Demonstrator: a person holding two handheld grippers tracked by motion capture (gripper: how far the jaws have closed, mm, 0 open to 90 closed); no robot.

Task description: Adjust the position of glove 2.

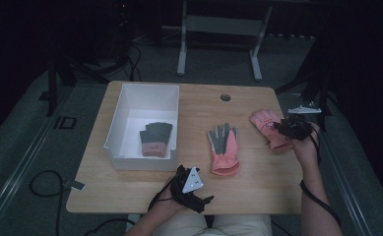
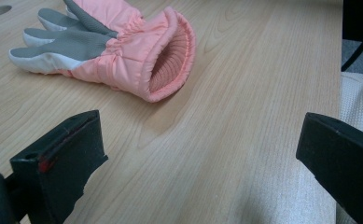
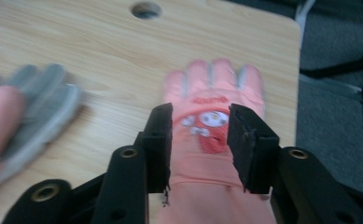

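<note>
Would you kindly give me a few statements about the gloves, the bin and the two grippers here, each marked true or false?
1. A glove lies inside the white bin. True.
2. Two gloves lie on the table outside the bin. True: the middle glove and the right glove.
3. The left gripper holds the middle glove. False: its jaws stand wide apart over bare wood, with that glove lying farther off.
4. The right gripper is over the bin. False: it is above the right glove, its jaws apart on either side of the glove's printed back.
5. The middle glove lies palm down. False: its grey palm faces up.
</note>
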